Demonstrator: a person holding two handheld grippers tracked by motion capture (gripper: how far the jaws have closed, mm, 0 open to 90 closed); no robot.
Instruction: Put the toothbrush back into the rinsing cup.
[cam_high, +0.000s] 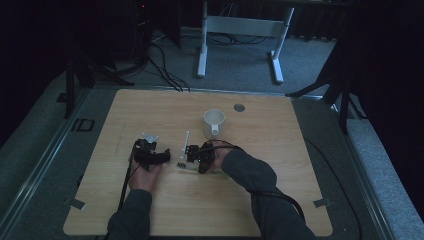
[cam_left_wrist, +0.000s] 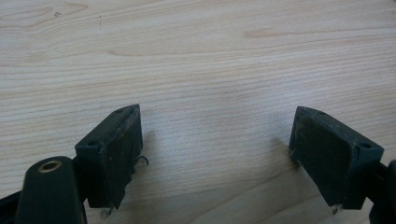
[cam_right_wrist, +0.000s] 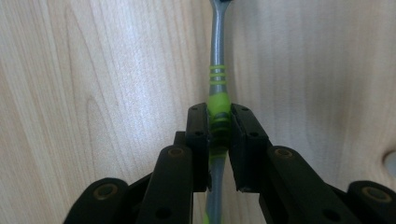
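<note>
The toothbrush (cam_right_wrist: 217, 84), grey with green bands and a green grip zone, lies flat on the wooden table (cam_high: 280, 165), near the middle of the top and toward the person's side; in the high view it appears as a thin pale-green line (cam_high: 192, 168) under the right hand. The right gripper (cam_right_wrist: 218, 122) has its two black jaws closed on the green section of the handle, one pad on each side, with the grey neck running forward beyond the tips. In the high view this gripper (cam_high: 196, 152) sits just in front of the right hand (cam_high: 220, 157). Beside it lies a slim white stick-like part (cam_high: 186, 141), too small to identify. The left gripper (cam_high: 160, 156) rests on the table well apart from the toothbrush, held by the left hand (cam_high: 145, 176); its jaws stand wide, with bare wood between the pads (cam_left_wrist: 116, 154). A white mug (cam_high: 213, 123) stands upright just beyond the right gripper. A small grey disc (cam_high: 239, 107) is set into the table farther back.
</note>
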